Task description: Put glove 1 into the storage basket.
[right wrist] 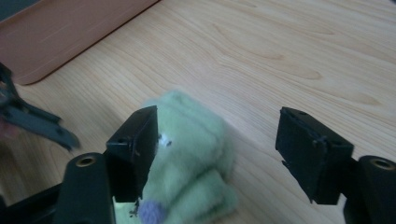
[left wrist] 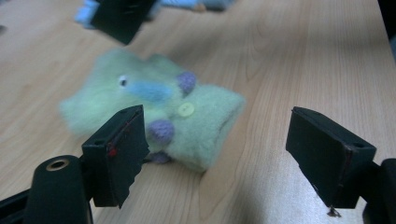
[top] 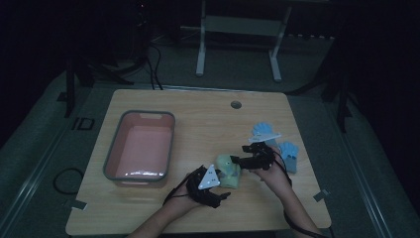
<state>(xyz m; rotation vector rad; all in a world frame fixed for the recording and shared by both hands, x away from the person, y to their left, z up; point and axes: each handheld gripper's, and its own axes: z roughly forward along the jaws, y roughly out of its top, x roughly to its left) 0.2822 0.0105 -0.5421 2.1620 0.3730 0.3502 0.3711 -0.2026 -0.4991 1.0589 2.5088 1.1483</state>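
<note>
On the wooden table (top: pixel 198 119), both open grippers, left gripper (left wrist: pixel 215 154) and right gripper (right wrist: pixel 217 154), flank the green plush toy (left wrist: pixel 187 116).

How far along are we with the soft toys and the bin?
Done: nothing; the pink bin looks empty. In hand: the left gripper and right gripper flank the green plush glove, jaws apart, not gripping. Left: grasping it, and the two blue gloves wait.

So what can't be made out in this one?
- Green plush toy: its lower part is cut off by the bottom edge of the right gripper view, part sits behind a jaw.
- Blue items: high view is too dark and small to identify them; the right gripper covers part.
- Pink bin: cropped by the right gripper view's top and left edges.
</note>
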